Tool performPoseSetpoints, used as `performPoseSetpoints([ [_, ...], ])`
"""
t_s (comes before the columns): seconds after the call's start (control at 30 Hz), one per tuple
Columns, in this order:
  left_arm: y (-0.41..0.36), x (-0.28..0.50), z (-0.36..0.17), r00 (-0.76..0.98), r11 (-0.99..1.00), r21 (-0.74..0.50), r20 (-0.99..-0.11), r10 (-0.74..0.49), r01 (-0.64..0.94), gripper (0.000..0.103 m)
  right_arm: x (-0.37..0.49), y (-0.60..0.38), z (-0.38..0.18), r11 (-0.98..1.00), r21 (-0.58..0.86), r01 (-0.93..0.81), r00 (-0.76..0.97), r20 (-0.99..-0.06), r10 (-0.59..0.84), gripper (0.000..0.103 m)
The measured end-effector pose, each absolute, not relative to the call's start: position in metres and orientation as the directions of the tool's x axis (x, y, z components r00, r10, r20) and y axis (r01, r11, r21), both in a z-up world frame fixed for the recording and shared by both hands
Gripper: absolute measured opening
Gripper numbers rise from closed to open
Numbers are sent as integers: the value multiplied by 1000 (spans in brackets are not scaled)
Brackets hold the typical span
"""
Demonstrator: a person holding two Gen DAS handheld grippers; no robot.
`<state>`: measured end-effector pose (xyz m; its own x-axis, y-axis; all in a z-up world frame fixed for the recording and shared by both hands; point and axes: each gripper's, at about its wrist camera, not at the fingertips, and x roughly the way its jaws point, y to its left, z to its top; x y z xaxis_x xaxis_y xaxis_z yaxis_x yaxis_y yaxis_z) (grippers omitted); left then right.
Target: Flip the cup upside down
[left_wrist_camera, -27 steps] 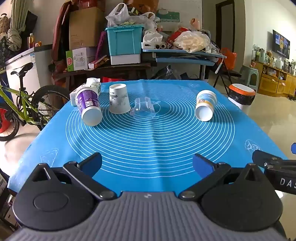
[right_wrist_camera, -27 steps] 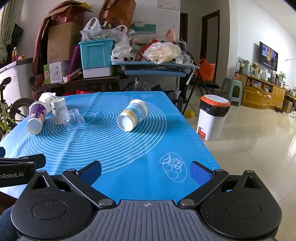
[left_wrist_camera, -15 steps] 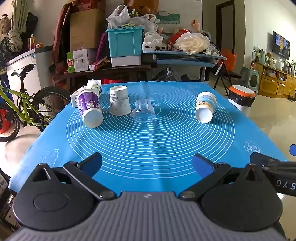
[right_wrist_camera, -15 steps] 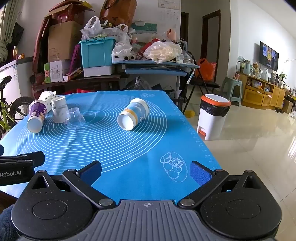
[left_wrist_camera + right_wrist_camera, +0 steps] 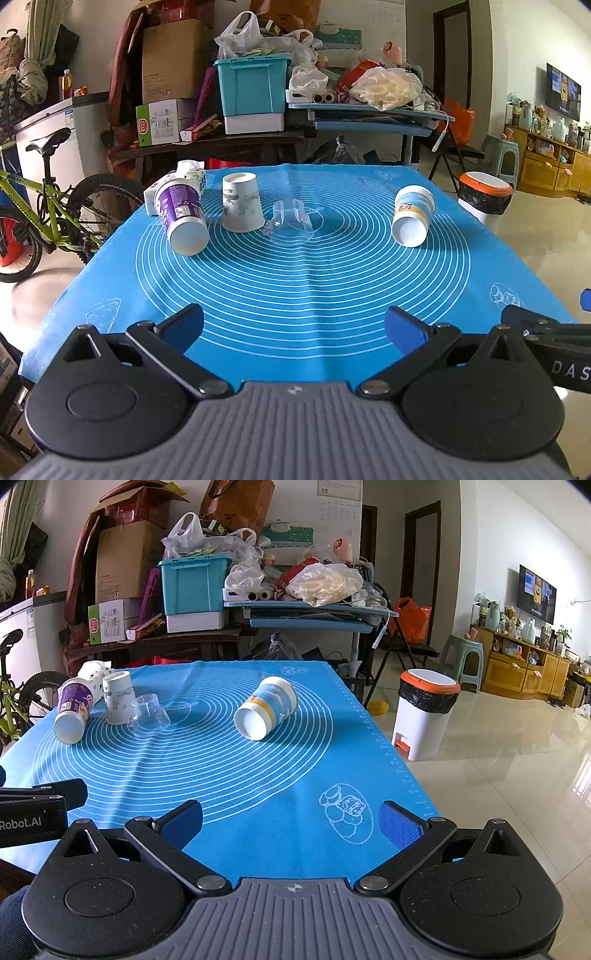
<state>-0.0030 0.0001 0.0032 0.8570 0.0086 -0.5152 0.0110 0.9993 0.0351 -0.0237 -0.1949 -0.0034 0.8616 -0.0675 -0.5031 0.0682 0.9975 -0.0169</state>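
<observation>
Several cups sit on the blue mat. A purple cup lies on its side at the far left, mouth toward me. A white paper cup stands upside down beside it. A clear plastic cup lies on its side near the middle. A blue and orange cup lies on its side at the right; it also shows in the right wrist view. My left gripper is open and empty over the mat's near edge. My right gripper is open and empty near the mat's right front.
A tissue pack lies behind the purple cup. A bicycle stands left of the table. A white bin with an orange rim stands on the floor at the right. Cluttered shelves and a teal box are behind the table.
Both grippers have drawn back and up slightly, so the cups look a little farther away. No cup has moved. Both grippers stay open.
</observation>
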Motion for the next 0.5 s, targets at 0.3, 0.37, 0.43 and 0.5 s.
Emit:
performPoseSetpoints([
  [0.3, 1, -3, 4, 856, 999, 32, -516, 5, 13, 102, -25, -196, -4, 998, -19, 67, 861, -504, -68, 103],
  [0.37, 1, -3, 4, 857, 999, 33, -516, 5, 13, 102, -25, -196, -4, 998, -19, 68, 861, -504, -68, 103],
  [0.43, 2, -3, 5, 858, 999, 32, -514, 4, 14, 102, -25, -196, -3, 998, -20, 68, 861, -504, -68, 103],
  [0.5, 1, -4, 5, 859, 999, 33, -511, 5, 13, 102, -25, -195, -3, 997, -20, 68, 861, -504, -69, 103],
])
